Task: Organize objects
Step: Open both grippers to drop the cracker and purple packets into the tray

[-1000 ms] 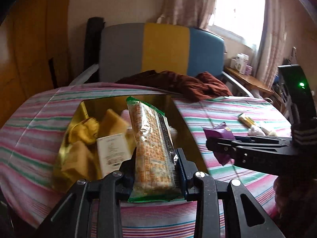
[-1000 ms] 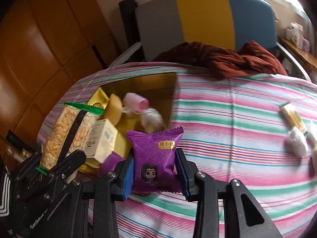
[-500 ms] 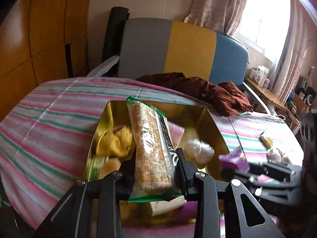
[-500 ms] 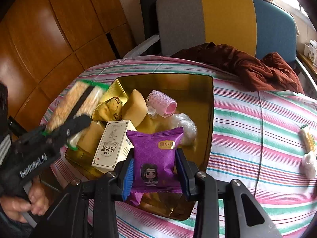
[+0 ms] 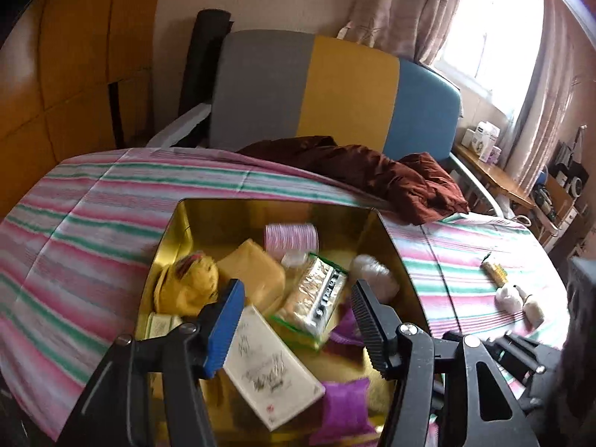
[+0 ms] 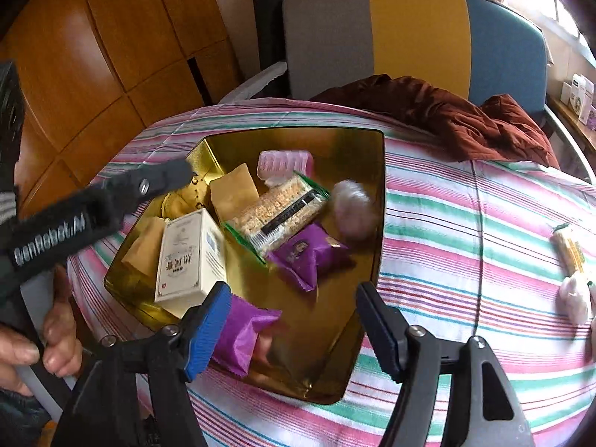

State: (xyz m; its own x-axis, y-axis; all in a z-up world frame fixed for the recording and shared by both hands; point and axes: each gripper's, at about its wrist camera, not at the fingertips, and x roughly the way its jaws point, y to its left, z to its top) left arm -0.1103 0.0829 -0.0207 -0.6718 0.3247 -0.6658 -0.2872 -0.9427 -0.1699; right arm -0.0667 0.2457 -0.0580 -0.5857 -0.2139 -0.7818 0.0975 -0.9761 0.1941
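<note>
A gold tin (image 6: 380, 223) stands on the striped tablecloth and holds several snacks. My left gripper (image 5: 294, 320) hovers over it, its jaws opening with nothing between them. Below it a green-edged rice cracker pack (image 5: 316, 294) lies in the tin beside a white box (image 5: 268, 372). My right gripper (image 6: 294, 309) hangs over the tin's near side, its jaws also opening and empty. A purple snack packet (image 6: 309, 257) lies in the tin against the cracker pack (image 6: 279, 212). Another purple packet (image 6: 242, 331) sits by my right gripper's blue pad. The left gripper (image 6: 178, 175) shows side-on at the tin's left rim.
The tin also holds a pink hair roller (image 6: 285, 162), a white fluffy ball (image 6: 352, 205) and yellow pouches. A brown cloth (image 6: 447, 119) is heaped at the table's far edge before a grey, yellow and blue chair (image 6: 417, 37). A snack bar (image 6: 568, 251) and white lumps (image 6: 575, 298) lie at right.
Both grippers have gone from shut to open. The cracker pack has left the left gripper and the purple packet has left the right one; both now lie in the tin.
</note>
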